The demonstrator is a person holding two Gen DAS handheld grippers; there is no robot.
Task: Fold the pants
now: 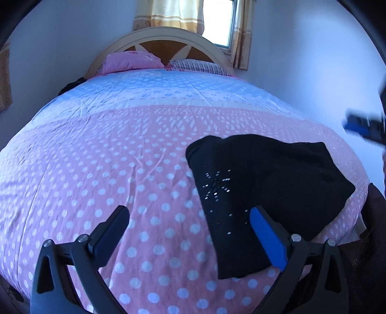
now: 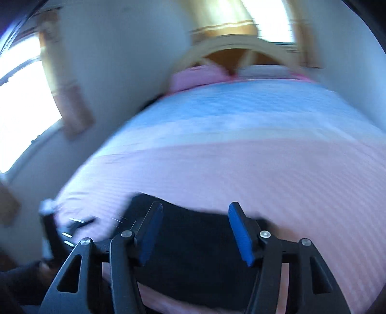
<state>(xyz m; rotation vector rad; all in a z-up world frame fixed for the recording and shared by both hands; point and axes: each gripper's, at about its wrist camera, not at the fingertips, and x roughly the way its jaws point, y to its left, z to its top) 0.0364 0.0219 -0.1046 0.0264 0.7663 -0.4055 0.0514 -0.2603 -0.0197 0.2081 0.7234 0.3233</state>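
The black pants (image 1: 263, 193) lie folded into a compact, roughly wedge-shaped bundle on the near right part of the bed, on the pink polka-dot stretch of the quilt (image 1: 96, 174); a scatter of small shiny studs forms a starburst on the upper layer, toward its left edge; the bundle's narrow end points toward the foot of the bed, its broad end spreads to the right and reaches close to the quilt's right edge.

The left gripper (image 1: 190, 231) hangs over the quilt with its fingers spread wide and nothing between them; its blue-padded right finger (image 1: 267, 236) overlaps the lower part of the pants in the left wrist view, though whether it touches the cloth cannot be told; its left finger sits over bare quilt, clear of the garment.

The right gripper (image 2: 193, 229) also has its fingers set wide apart and empty; in its own heavily blurred view the pants (image 2: 193, 253) show as a dark mass below and between the fingers; contact cannot be told. In the left wrist view the right gripper appears only as a blurred blue and black shape at the far right edge, above and apart from the pants.

Farther off, the quilt turns pale blue toward the head of the bed; a pink pillow (image 1: 131, 61) and a striped pillow (image 1: 197, 66) lie side by side against the arched headboard (image 1: 166, 38); behind it hang yellow curtains (image 1: 171, 14) beside a window (image 1: 218, 21).
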